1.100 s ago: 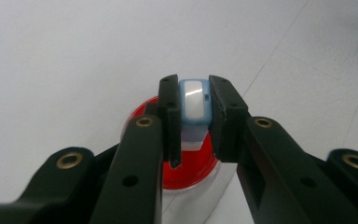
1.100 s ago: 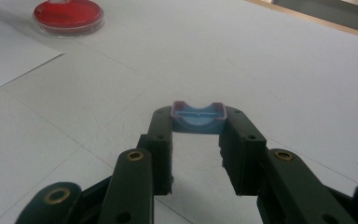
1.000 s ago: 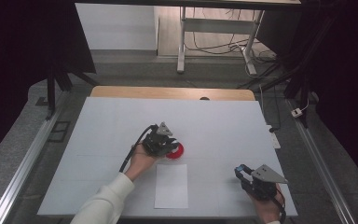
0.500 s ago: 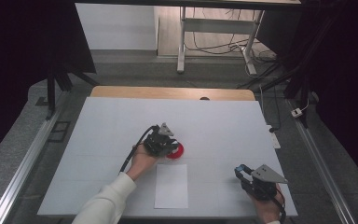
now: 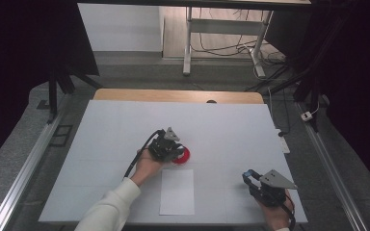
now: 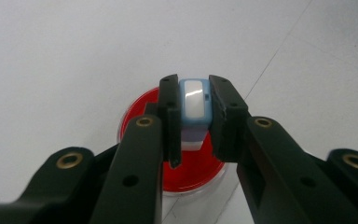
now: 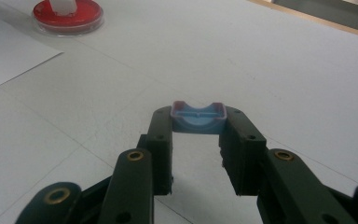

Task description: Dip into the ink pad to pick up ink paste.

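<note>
A round red dish lies near the middle of the white table. My left gripper is over it, shut on a small pale blue and white block that stands in the dish. My right gripper is at the table's near right, shut on a small blue cap-like piece held at its fingertips, above the tabletop. A white sheet of paper lies in front of the dish.
The white tabletop has a wooden strip along its far edge. Metal rails run along both sides. A desk frame with cables stands beyond the table. A white adapter lies on the floor at right.
</note>
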`<state>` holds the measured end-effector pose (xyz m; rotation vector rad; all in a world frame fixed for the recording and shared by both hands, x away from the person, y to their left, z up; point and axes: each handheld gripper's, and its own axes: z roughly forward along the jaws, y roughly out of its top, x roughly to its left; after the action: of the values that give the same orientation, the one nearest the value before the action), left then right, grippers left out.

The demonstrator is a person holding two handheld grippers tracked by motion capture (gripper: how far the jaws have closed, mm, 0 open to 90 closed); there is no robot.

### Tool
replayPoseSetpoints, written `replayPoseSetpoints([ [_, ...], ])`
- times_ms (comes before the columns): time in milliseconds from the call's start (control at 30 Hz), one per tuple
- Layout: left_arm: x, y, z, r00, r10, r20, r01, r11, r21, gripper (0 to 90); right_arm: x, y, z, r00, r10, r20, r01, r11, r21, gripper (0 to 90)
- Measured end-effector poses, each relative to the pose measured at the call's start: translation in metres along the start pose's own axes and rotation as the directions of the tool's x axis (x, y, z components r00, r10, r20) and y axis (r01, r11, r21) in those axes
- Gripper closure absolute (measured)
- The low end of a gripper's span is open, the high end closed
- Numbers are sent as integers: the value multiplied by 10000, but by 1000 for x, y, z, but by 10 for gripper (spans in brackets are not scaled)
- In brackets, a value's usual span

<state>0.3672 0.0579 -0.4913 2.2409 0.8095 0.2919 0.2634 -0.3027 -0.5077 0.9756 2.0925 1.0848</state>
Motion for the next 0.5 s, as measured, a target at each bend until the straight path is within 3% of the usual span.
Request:
replayPoseSetpoints([
  [500,-1,0,3,9999,140,-75,-139,9996,247,760,1,0,0,10000,-26,-36,26,10000,-21,654],
])
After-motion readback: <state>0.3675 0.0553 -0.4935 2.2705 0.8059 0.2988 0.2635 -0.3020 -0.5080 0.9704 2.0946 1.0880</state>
